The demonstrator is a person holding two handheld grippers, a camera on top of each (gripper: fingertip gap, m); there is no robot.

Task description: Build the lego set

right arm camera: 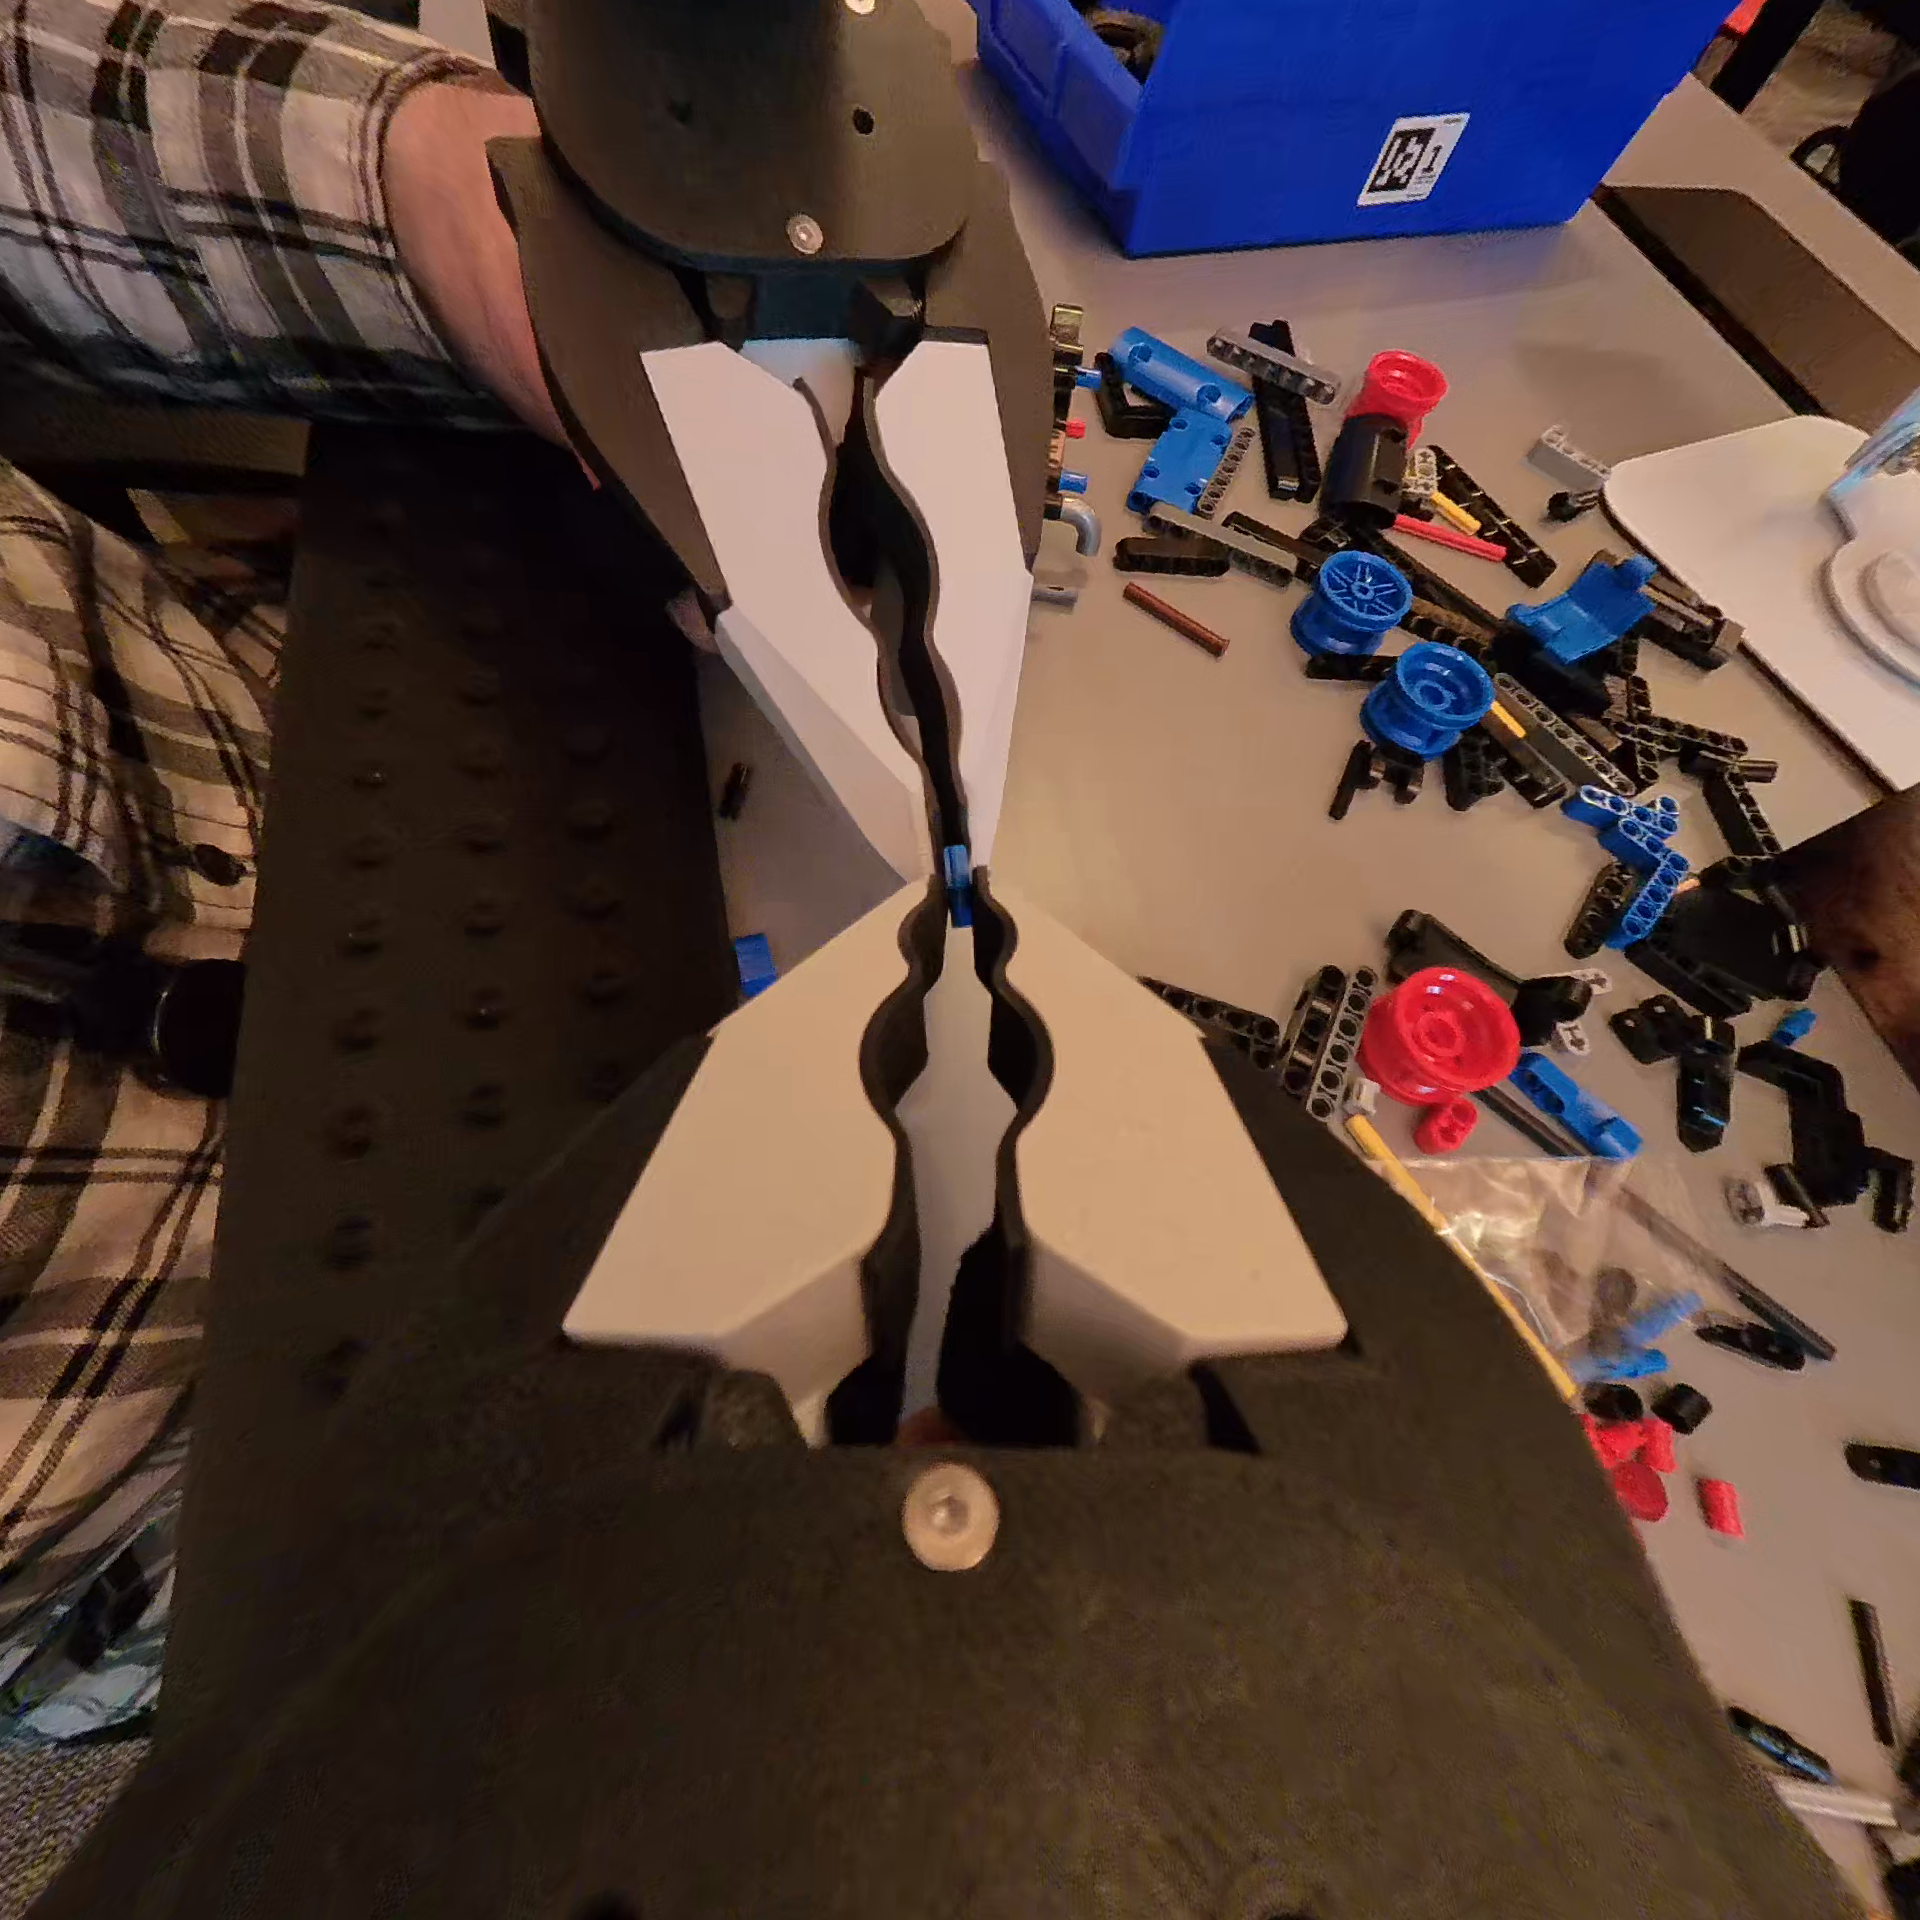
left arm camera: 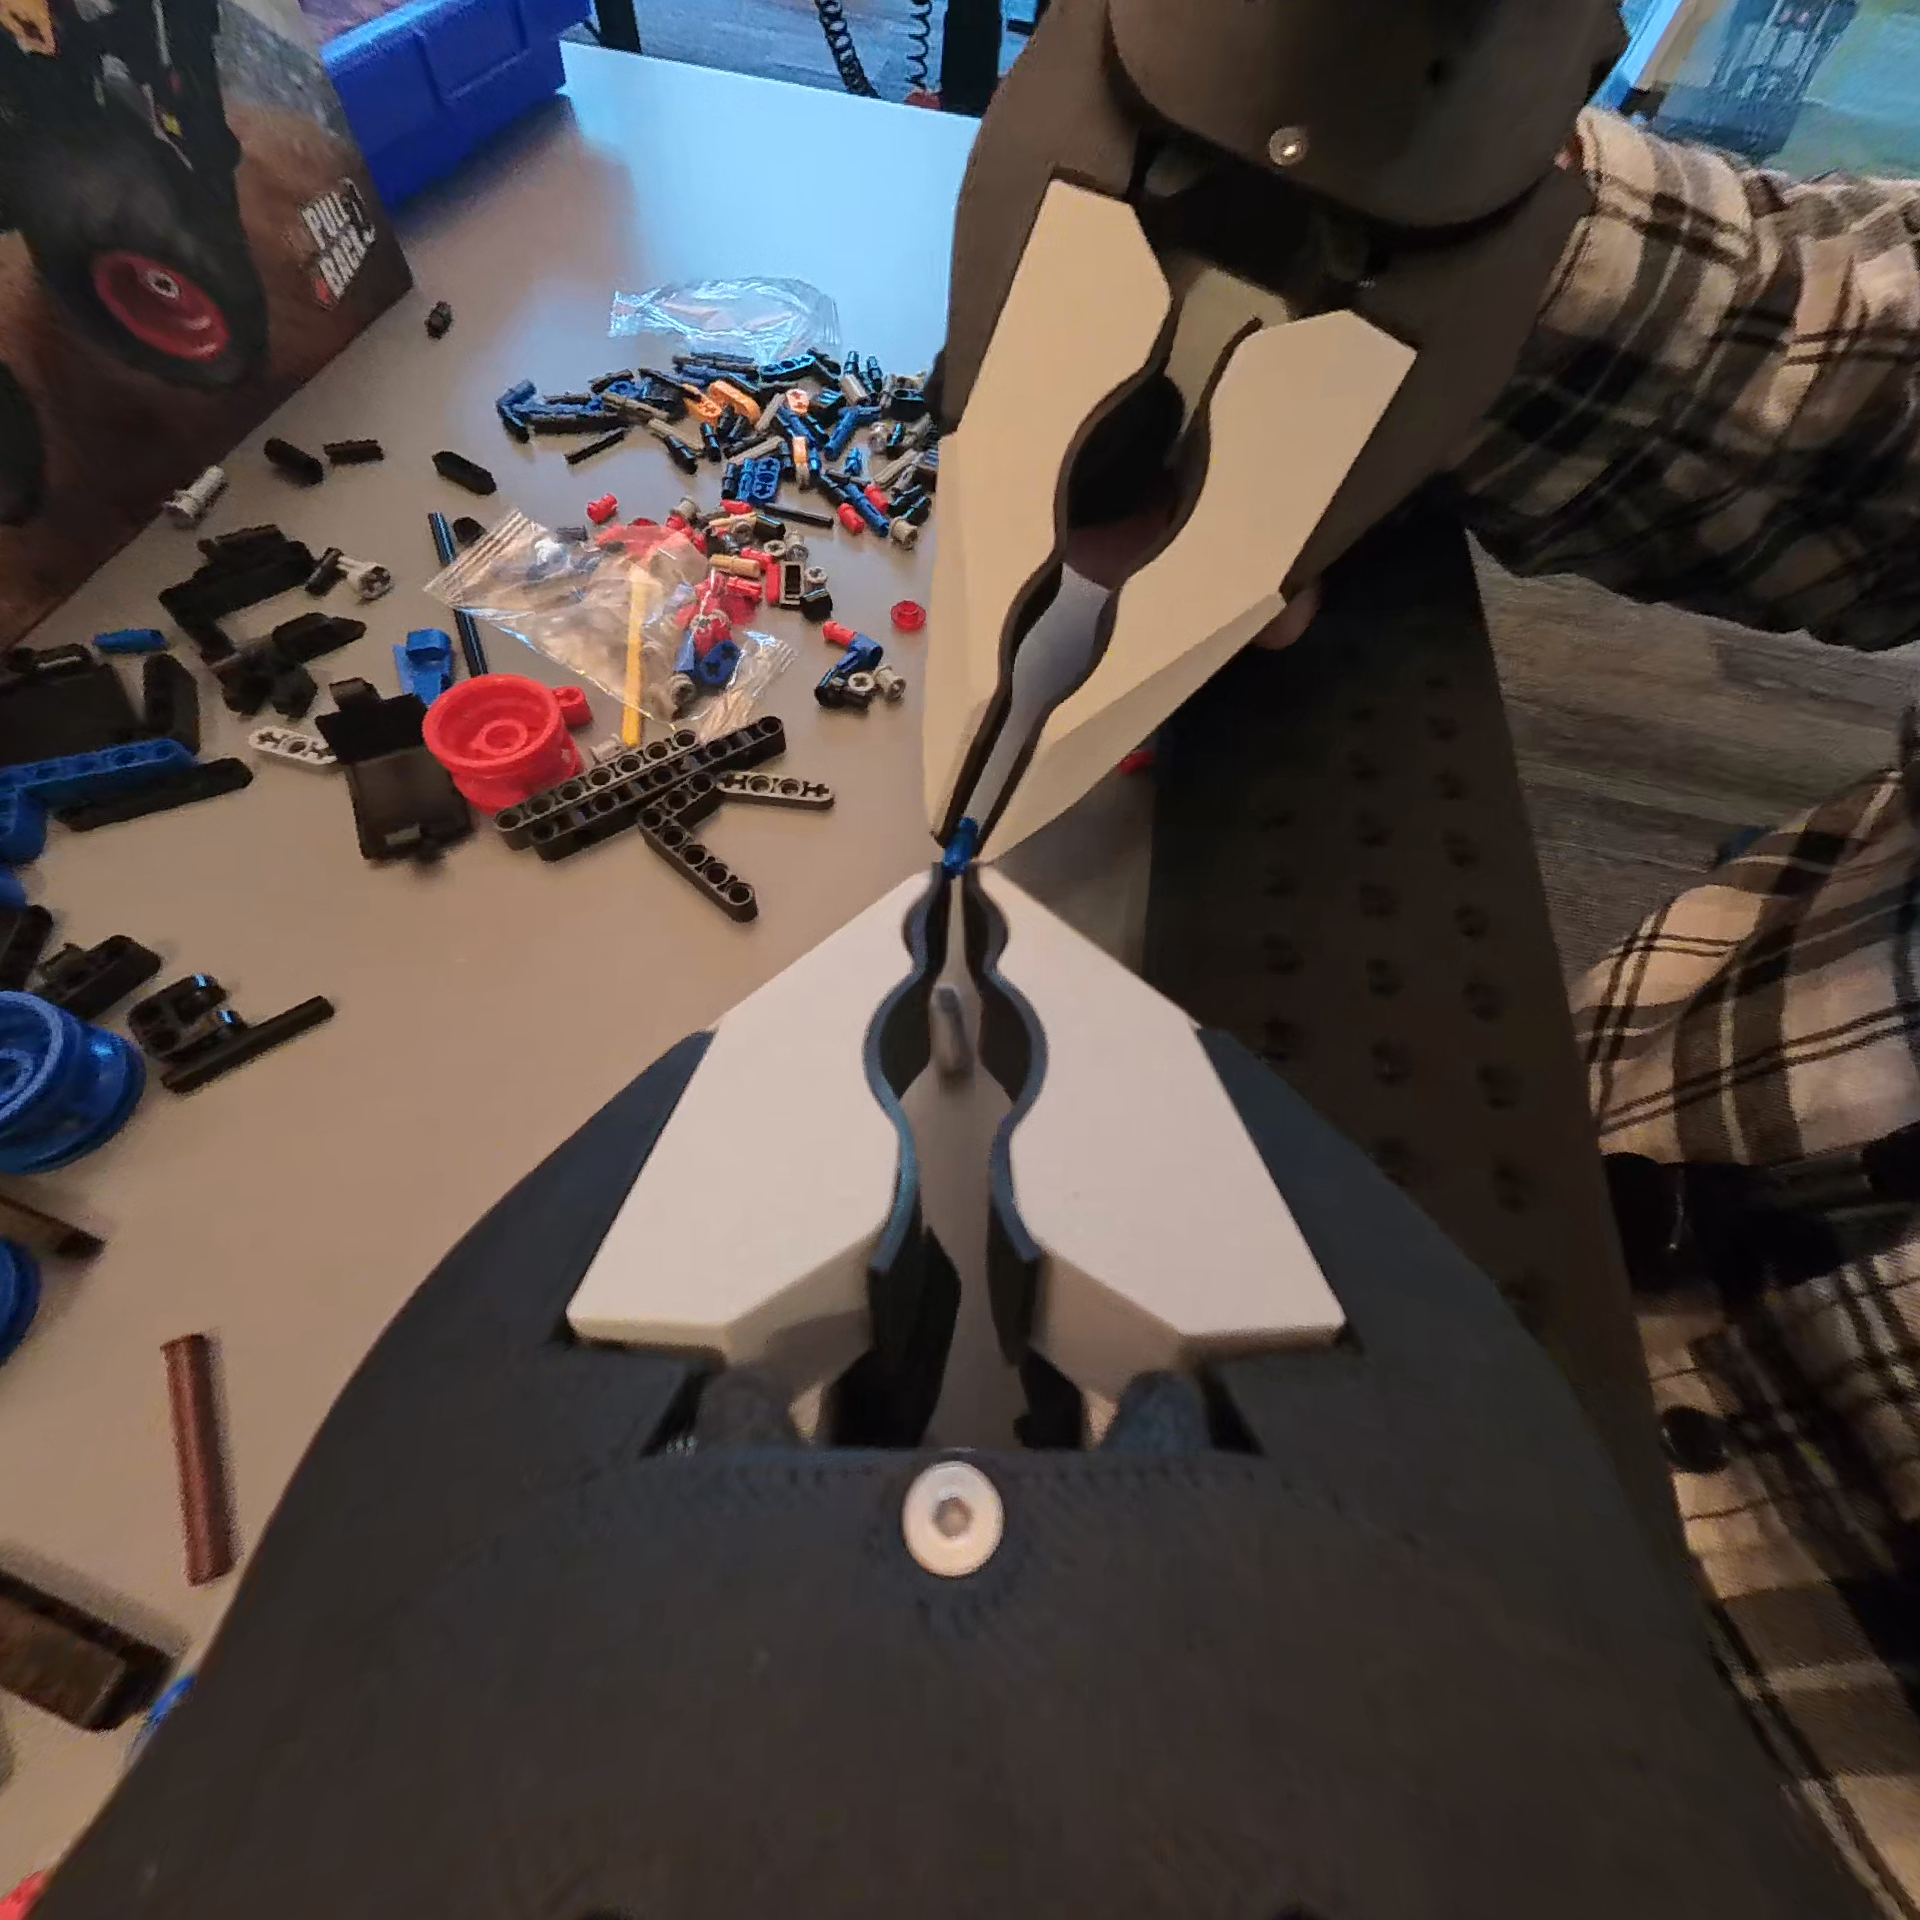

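Note:
My left gripper (left arm camera: 951,885) and my right gripper (right arm camera: 961,902) meet tip to tip above the table's near edge. A small blue pin (left arm camera: 961,844) sits between the two pairs of tips, and both grippers are shut on it, one at each end. The pin also shows in the right wrist view (right arm camera: 957,883). The right gripper (left arm camera: 961,823) comes in from the top of the left wrist view. The left gripper (right arm camera: 951,836) comes in from the top of the right wrist view. A small grey piece (left arm camera: 950,1029) shows through the gap of the left jaws; I cannot tell whether it is held.
Loose black, blue and red pieces (left arm camera: 748,436) lie on the grey table (left arm camera: 447,1091), with a red wheel hub (left arm camera: 499,743), blue hubs (right arm camera: 1351,603) and a plastic bag (left arm camera: 623,613). The set's box (left arm camera: 156,260) and a blue bin (right arm camera: 1351,104) stand behind. A black perforated board (left arm camera: 1351,935) lines the edge. Plaid sleeves (left arm camera: 1714,364) are close.

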